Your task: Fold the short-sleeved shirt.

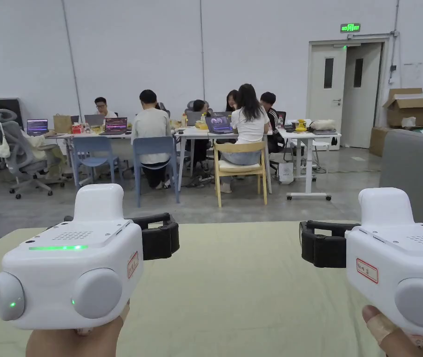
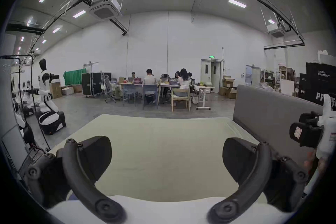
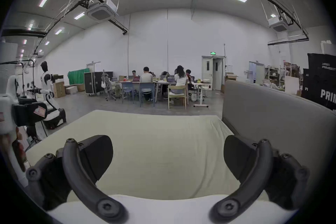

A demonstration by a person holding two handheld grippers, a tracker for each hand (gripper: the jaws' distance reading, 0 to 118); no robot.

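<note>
A pale yellow-green cloth-covered surface [image 1: 233, 288] spreads flat and smooth in front of me. Two hands hold both grippers side by side above its near part, pointing away from me. My left gripper [image 1: 161, 241] is open, its black jaws wide apart with nothing between them [image 2: 167, 148]. My right gripper [image 1: 317, 244] is open too, and between its jaws I see just the bare surface [image 3: 169, 144]. A white band [image 2: 163, 209] runs along the bottom edge of each gripper view; I cannot tell whether it is cloth or housing.
A grey padded panel [image 1: 415, 172] stands along the surface's right side. Beyond the far edge lies concrete floor, then tables [image 1: 196, 132] with several seated people. A white humanoid robot [image 2: 45, 86] stands far left. Cardboard boxes [image 1: 408, 109] sit by the door.
</note>
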